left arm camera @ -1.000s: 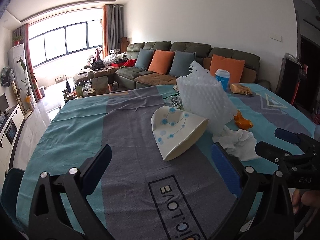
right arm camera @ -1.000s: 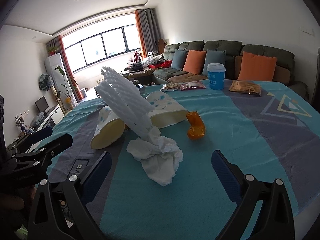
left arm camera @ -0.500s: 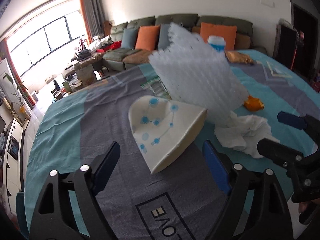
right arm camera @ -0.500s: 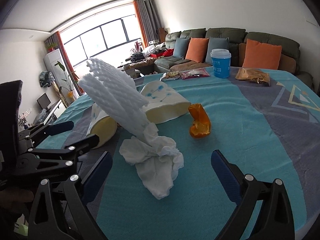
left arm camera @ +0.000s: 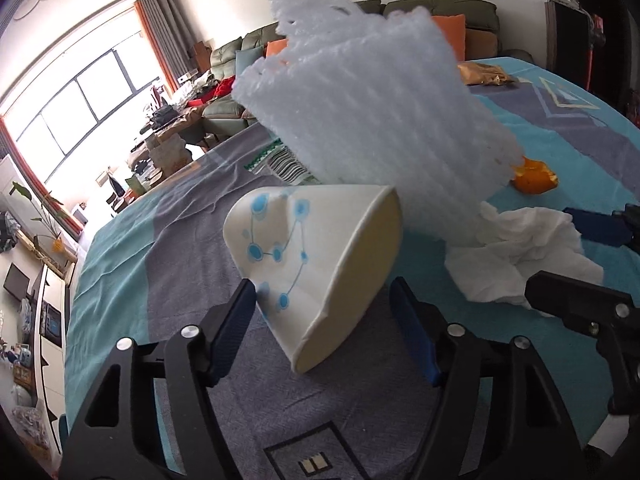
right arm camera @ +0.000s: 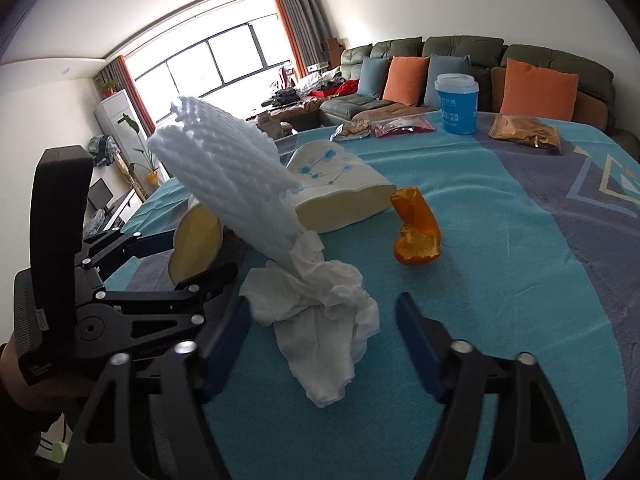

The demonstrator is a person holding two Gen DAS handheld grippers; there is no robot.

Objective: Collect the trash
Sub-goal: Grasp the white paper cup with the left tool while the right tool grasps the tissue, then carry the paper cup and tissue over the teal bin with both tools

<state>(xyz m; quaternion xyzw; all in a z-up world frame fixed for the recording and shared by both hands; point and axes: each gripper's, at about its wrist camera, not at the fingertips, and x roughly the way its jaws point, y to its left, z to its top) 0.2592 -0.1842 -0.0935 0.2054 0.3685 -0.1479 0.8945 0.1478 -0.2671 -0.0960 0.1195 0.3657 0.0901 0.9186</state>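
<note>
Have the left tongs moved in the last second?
Yes. The left tongs have closed in on the paper cup, which now lies between them; earlier it lay farther ahead on the tablecloth.

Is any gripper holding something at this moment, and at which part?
Nothing is held. The left gripper is open around the tipped white paper cup; the right gripper is open over the crumpled white tissue.

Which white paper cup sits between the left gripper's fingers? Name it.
The crushed white paper cup with blue dots beside the foam net; the other cup lies farther back.
</note>
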